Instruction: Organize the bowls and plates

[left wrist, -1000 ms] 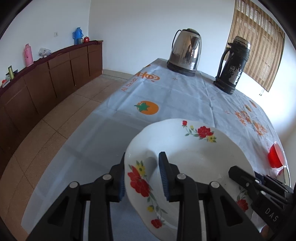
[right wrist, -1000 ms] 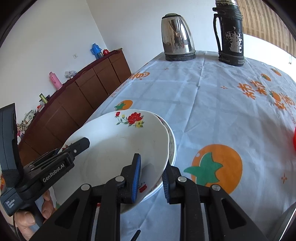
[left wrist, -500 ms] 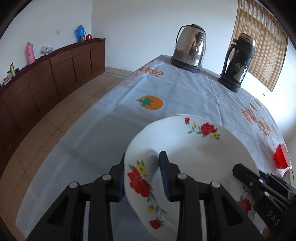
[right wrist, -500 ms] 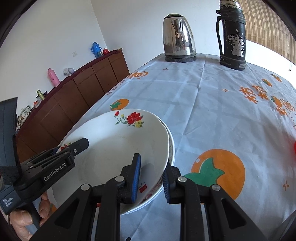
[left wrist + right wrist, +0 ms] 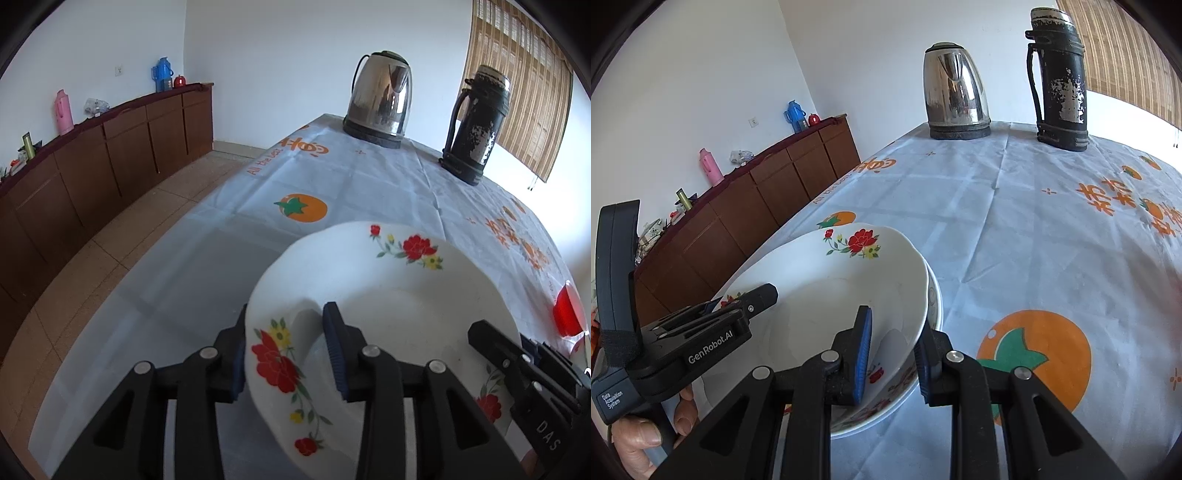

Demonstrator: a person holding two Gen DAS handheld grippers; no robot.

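Observation:
A white bowl with red flowers (image 5: 399,295) (image 5: 827,295) sits nested in a second bowl whose rim (image 5: 935,299) shows just beneath it, on the light blue tablecloth (image 5: 1015,229). My left gripper (image 5: 286,358) straddles the top bowl's near left rim. Its jaws are opening, and the inner pad stands a little off the bowl's wall. My right gripper (image 5: 894,360) is shut on the opposite rim, one pad inside the top bowl and one outside the lower bowl. Each gripper shows at the edge of the other's view.
A steel kettle (image 5: 380,99) and a worn black flask (image 5: 476,125) stand at the table's far end. Something red (image 5: 567,314) lies at the right edge. The table's left edge drops to a tiled floor before a brown sideboard (image 5: 110,158). A hand (image 5: 639,439) holds the left gripper.
The left gripper's jaws have spread slightly around the bowl's rim. The bowl and the right gripper have stayed in place.

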